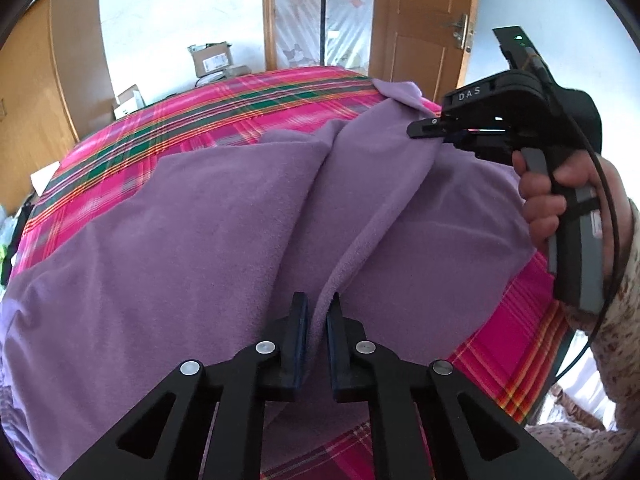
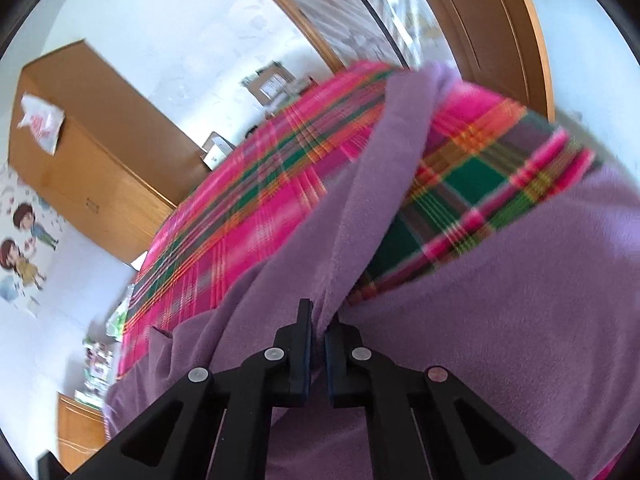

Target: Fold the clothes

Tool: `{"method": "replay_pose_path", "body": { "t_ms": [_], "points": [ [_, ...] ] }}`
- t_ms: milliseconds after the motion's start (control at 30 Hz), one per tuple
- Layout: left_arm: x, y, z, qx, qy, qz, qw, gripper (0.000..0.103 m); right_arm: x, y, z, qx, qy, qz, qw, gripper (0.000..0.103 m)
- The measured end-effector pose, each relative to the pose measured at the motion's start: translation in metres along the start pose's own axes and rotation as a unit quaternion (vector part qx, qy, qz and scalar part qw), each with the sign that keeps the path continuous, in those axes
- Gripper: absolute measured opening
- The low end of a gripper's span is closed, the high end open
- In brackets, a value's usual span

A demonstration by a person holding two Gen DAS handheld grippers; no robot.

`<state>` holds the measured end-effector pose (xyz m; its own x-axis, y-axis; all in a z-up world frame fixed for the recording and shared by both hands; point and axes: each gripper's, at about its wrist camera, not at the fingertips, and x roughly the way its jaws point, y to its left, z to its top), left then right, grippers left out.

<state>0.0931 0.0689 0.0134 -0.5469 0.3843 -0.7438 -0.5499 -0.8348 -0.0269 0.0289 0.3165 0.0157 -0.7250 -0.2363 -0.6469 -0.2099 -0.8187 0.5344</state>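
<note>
Left gripper (image 1: 318, 308), nearest in the left wrist view: its fingers (image 1: 298, 320) are clamped on a raised ridge of the purple fleece garment (image 1: 180, 220), the fabric edge pinched between the two pads.

Right gripper (image 2: 318, 320), right wrist view: fingers (image 2: 304, 324) likewise pressed together on a gathered fold of the same garment, cloth bunching up just ahead of the tips. This view is motion-blurred.

The garment lies spread over the bed, covering most of the near side of the pink, green and orange plaid bedspread (image 1: 224, 100). A crease runs from the left gripper's pinch diagonally up toward the right gripper, seen from the side in the left wrist view at the far right edge of the cloth. A hand (image 1: 548, 200) with a floral-print sleeve (image 1: 616, 320) wraps the handle of that gripper.

One narrow strip of the garment extends away across the plaid toward the far edge of the bed.

Beyond the bed: cardboard boxes (image 1: 212, 58) against a white wall, a wooden door (image 1: 420, 28) with a metal handle, a wooden wardrobe (image 2: 80, 140), and cartoon wall stickers (image 2: 24, 248).
</note>
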Motion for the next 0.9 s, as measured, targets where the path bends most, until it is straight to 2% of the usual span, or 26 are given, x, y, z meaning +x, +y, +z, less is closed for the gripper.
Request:
{"method": "replay_pose_path", "body": {
  "t_ms": [167, 333, 733, 900],
  "points": [
    [-0.016, 0.001, 0.007, -0.007, -0.035, 0.005, 0.9993, 0.007, -0.021, 0.025, 0.006, -0.053, -0.053, -0.01, 0.997, 0.004],
    [-0.03, 0.002, 0.012, -0.011, -0.057, 0.002, 0.9983, 0.007, -0.046, 0.033, 0.007, -0.076, -0.094, -0.009, 0.993, 0.004],
    [-0.062, -0.007, 0.012, -0.007, -0.101, 0.005, 0.9949, 0.007, -0.094, 0.048, 0.003, -0.11, -0.161, -0.013, 0.981, 0.004],
    [-0.067, -0.015, 0.008, 0.007, -0.101, -0.004, 0.9949, 0.007, -0.107, 0.044, -0.005, -0.116, -0.176, -0.027, 0.977, 0.004]
  ]
}}
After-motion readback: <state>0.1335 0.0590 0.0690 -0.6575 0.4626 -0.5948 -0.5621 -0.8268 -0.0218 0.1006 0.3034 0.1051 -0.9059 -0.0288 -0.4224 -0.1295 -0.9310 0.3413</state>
